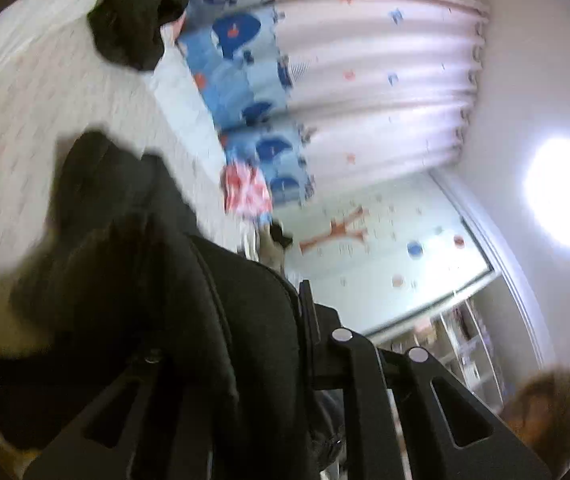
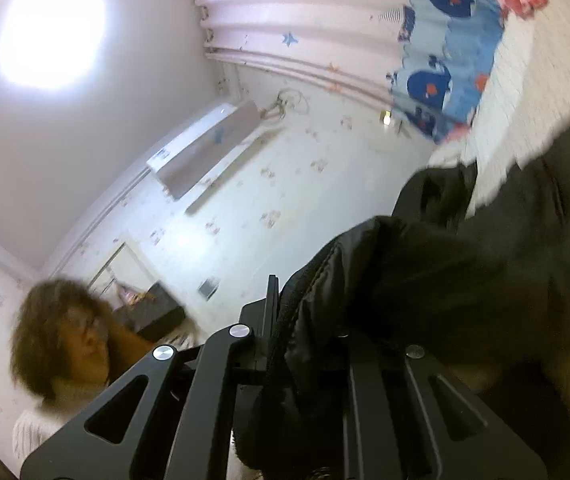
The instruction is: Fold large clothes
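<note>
Left wrist view: black garment [image 1: 165,300] hides the left gripper [image 1: 301,320] fingers.

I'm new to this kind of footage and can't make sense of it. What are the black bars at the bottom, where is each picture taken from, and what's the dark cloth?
No robot here: a person carries a two-finger gripper in each hand, each with a wide-angle camera looking along its fingers. One picture is from the left gripper, the other from the right gripper; the black bars are their fingers and linkages. Both are shut on the same black garment, which hangs between them. The pale surface under it looks like a bed. Behind are a curtain, a ceiling lamp and an air conditioner. Everything is tilted and blurred.
</note>
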`<state>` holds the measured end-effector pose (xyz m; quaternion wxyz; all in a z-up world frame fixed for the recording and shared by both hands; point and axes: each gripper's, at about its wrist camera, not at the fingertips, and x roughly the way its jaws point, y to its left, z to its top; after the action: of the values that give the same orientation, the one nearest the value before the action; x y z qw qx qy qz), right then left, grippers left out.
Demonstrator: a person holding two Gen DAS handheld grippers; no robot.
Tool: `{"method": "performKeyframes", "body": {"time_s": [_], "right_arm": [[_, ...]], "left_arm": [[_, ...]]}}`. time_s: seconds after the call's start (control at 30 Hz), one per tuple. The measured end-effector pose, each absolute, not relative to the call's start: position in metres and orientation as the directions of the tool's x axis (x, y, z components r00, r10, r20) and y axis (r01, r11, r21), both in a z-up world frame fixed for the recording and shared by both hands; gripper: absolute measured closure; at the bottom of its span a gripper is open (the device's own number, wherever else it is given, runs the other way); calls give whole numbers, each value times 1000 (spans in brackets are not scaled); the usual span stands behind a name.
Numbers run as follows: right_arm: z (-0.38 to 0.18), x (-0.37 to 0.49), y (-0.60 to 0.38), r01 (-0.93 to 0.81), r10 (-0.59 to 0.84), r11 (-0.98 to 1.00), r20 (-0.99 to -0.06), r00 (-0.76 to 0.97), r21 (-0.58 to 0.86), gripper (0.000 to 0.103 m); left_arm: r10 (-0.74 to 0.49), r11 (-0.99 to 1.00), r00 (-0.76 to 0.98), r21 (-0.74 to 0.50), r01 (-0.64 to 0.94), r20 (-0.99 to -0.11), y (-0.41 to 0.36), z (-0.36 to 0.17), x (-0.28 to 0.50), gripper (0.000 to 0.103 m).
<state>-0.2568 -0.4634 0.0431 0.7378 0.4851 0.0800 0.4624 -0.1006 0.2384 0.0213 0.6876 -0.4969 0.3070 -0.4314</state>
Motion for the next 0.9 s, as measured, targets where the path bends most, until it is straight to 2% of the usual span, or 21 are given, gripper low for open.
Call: {"method": "performKeyframes", "body": {"time_s": [0.17,0.27,0.33,0.37,0.4,0.47,0.57,0.63,0.67,0.7,0.73,0.77,0.8,0.83,0.87,0.9], "right_arm": [[49,-138,-489,-460,688,190,216,693,867,94],[11,-68,-499,-281,621,259,64,781,924,93],[-34,-30,-504,-112,575,330,-106,811,937,92],[-56,-18,-503,-56,571,339,-158,805,939,92],[-77,-8,-502,-30,580,317,-170,797,948,92],[-99,0,-501,-29,585,281,-147,798,959,92],[-98,-1,-502,-35,586,301,-156,795,953,90],[-97,0,-506,-19,593,292,-166,788,956,83],[-89,-4,-510,-12,595,284,-166,786,959,80],[-83,-8,-514,-17,591,263,-147,793,965,69],[-70,-15,-517,-35,582,259,-127,803,965,53],[-51,-21,-516,-61,565,269,-106,818,961,46],[-36,-27,-515,-94,545,292,-85,834,952,37],[-21,-31,-514,-123,534,304,-62,843,945,33],[-11,-34,-511,-140,525,321,-53,850,937,31],[3,-37,-507,-148,507,358,-58,860,922,25]], "left_arm": [[-845,161,535,-964,213,-23,214,20,14,89],[-800,228,589,-966,120,-115,187,-12,80,89],[-760,322,605,-946,29,-239,168,-48,120,89],[-746,359,597,-933,-15,-296,160,-66,133,88],[-738,385,583,-921,-49,-340,153,-86,143,86],[-743,377,577,-924,-59,-340,145,-117,154,85],[-743,402,566,-914,-50,-358,143,-118,155,85],[-758,391,543,-918,-64,-361,146,-114,157,82],[-772,369,526,-925,-88,-358,149,-110,157,78],[-782,345,516,-932,-108,-349,152,-109,157,74],[-794,285,524,-950,-127,-308,163,-102,156,61],[-796,226,550,-967,-120,-254,170,-94,153,45],[-789,166,582,-980,-106,-196,178,-88,148,37],[-771,113,620,-989,-91,-145,187,-77,142,25],[-752,95,647,-992,-81,-125,192,-67,138,17],[-732,95,672,-993,-64,-113,196,-55,135,14]]}}
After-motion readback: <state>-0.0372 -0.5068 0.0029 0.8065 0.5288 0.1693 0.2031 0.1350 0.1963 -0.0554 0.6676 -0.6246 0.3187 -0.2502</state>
